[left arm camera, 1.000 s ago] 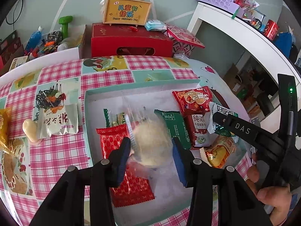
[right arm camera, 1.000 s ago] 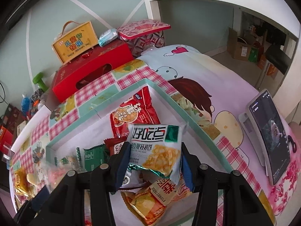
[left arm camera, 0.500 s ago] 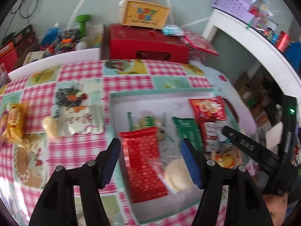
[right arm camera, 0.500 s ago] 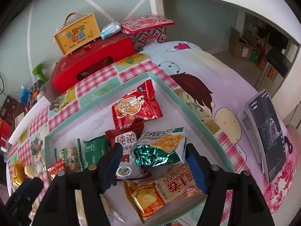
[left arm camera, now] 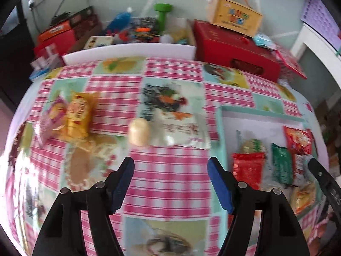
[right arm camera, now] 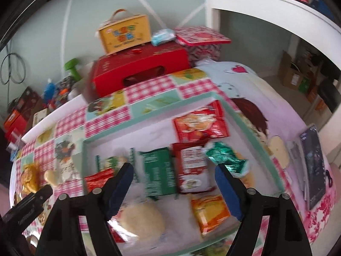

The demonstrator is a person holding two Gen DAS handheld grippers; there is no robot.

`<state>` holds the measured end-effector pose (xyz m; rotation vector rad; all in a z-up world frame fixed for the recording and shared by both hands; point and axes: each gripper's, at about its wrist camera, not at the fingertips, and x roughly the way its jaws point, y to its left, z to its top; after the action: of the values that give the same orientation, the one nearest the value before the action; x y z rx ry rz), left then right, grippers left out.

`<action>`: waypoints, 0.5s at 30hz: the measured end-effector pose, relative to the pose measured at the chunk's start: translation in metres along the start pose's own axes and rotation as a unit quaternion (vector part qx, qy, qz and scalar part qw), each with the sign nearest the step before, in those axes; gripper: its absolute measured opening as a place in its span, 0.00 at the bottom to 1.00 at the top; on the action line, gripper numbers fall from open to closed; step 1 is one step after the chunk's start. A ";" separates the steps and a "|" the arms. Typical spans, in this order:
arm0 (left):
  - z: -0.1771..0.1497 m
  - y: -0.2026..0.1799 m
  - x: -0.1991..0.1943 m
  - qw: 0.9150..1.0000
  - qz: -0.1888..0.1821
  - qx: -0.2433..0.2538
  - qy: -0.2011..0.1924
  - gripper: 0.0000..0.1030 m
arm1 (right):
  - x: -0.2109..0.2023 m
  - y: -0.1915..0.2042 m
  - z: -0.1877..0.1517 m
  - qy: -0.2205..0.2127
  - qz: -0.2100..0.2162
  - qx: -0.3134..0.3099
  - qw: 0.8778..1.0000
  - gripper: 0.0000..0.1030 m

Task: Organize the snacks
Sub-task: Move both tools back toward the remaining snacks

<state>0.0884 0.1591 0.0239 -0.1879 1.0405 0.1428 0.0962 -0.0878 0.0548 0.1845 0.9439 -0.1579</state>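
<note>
Snacks outside the tray [left arm camera: 221, 128] are what we have left to collect, and the nearest lies straight ahead of our left gripper [left arm camera: 170, 183]. Its jaws stand wide apart with nothing between them, over bare checked tablecloth [left arm camera: 170, 183]. Beyond the fingertips sits a clear packet with a pale round pastry [left arm camera: 168, 129] at its left end, resting flat on the cloth just left of the tray wall. Its long axis runs left to right across our line of approach, so the jaws as they stand would span the packet's length rather than its narrow width (a turn of the wrist, or a bite at one end, looks to us the likelier fit). Further left lie a yellow packet [left arm camera: 80, 115] and a pinkish one [left arm camera: 51, 119], touching each other and well apart from the tray.

Our right gripper [right arm camera: 173, 184] is likewise spread wide and empty, hovering above the tray's contents: a green packet [right arm camera: 157, 175], a red-and-white sachet [right arm camera: 191, 168], a red bag [right arm camera: 201, 125] at the far corner, a crumpled green foil bag [right arm camera: 228, 160] and an orange packet [right arm camera: 210, 213] near the front wall. The left hand is plainly nearer the loose snacks; the right would have to cross the tray. Motion blur softens both views, so labels are unreadable.
</note>
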 end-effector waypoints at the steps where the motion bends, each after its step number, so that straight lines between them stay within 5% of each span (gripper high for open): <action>1: 0.001 0.006 0.000 1.000 0.006 -0.004 -0.001 0.70 | 0.000 0.006 -0.001 0.000 0.001 -0.007 1.000 0.79; 15: 0.006 0.067 0.001 0.997 0.054 -0.056 0.001 0.82 | 0.004 0.076 -0.024 0.015 0.037 -0.086 0.996 0.79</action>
<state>0.0804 0.2257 0.0206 -0.2338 1.0466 0.2995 0.0960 -0.0088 0.0448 0.0631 0.9738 -0.0052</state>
